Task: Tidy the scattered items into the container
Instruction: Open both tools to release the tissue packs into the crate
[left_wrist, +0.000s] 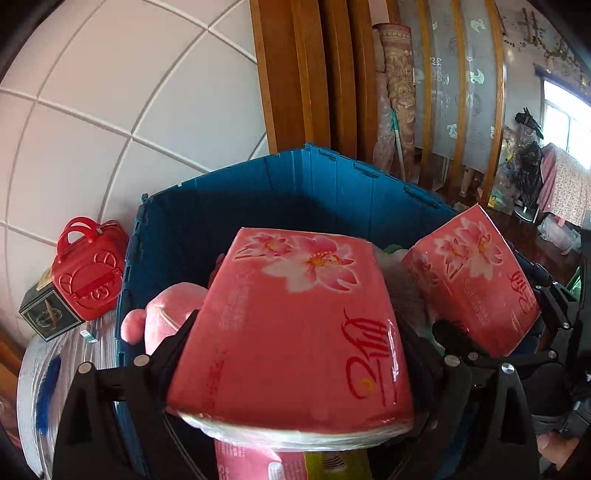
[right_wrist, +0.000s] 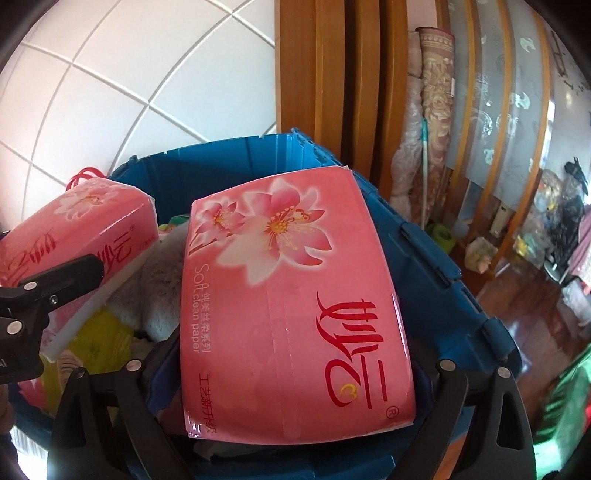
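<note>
Above the blue crate (left_wrist: 332, 184) I have both grippers up, each clenched on a pink tissue pack. My left gripper (left_wrist: 291, 354) pinches the left tissue pack (left_wrist: 291, 332) across its width, and that pack hangs over the crate's interior toward its left side. My right gripper (right_wrist: 295, 363) squeezes the right tissue pack (right_wrist: 291, 302) the same way, over the crate's right half, close to the right rim. The two packs sit near each other but apart, with a strip of crate contents showing between them.

From the left wrist I see a pink plush toy (left_wrist: 166, 314) lying inside the crate against its left wall, and outside that wall a red plastic handbag-shaped case (left_wrist: 86, 280) beside a small dark box (left_wrist: 48, 314). The right wrist misses those but shows grey fluffy fabric (right_wrist: 155, 288) and a yellow bag (right_wrist: 96, 339) heaped in the crate's middle, plus dark wooden floor (right_wrist: 524, 314) past the right rim.

Both packs are glossy film-wrapped blocks with soft, rounded edges and a printed lily. The crate is ribbed hard plastic with hinged rim sections. Behind it stand white tiled wall (left_wrist: 92, 110) and a wooden door frame (right_wrist: 332, 74).
</note>
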